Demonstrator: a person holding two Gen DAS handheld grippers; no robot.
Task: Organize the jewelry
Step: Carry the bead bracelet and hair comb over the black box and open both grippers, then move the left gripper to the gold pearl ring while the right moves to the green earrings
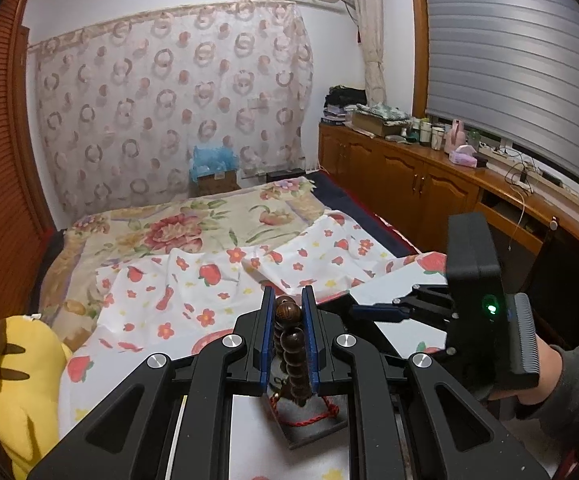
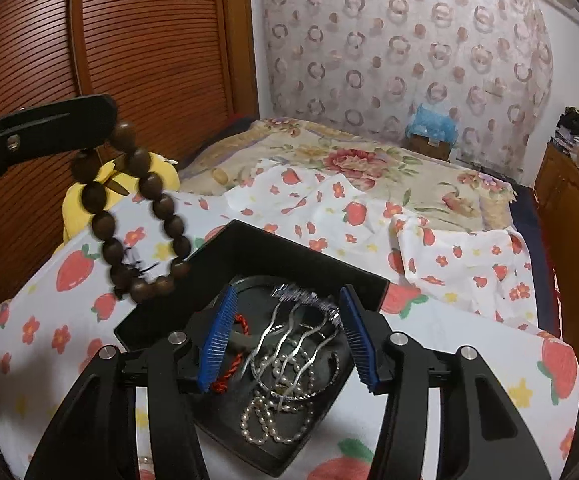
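My left gripper [image 1: 288, 322] is shut on a brown wooden bead bracelet [image 1: 289, 344] and holds it in the air. In the right wrist view the bracelet [image 2: 137, 216] hangs from the left gripper's fingers [image 2: 89, 120] above the left corner of a black tray [image 2: 249, 248]. The tray holds a silver hair comb [image 2: 293, 332], a pearl strand [image 2: 277, 412], a silver bangle [image 2: 321, 384] and a red cord [image 2: 229, 368]. My right gripper [image 2: 289, 340] is open and empty just above the tray's jewelry; it also shows in the left wrist view [image 1: 385, 312].
The tray lies on a strawberry-print cloth [image 2: 469, 260] over a bed. A yellow plush toy [image 1: 17, 380] sits at the bed's left edge by a wooden wardrobe [image 2: 129, 40]. Wooden cabinets [image 1: 409, 176] with clutter run along the right.
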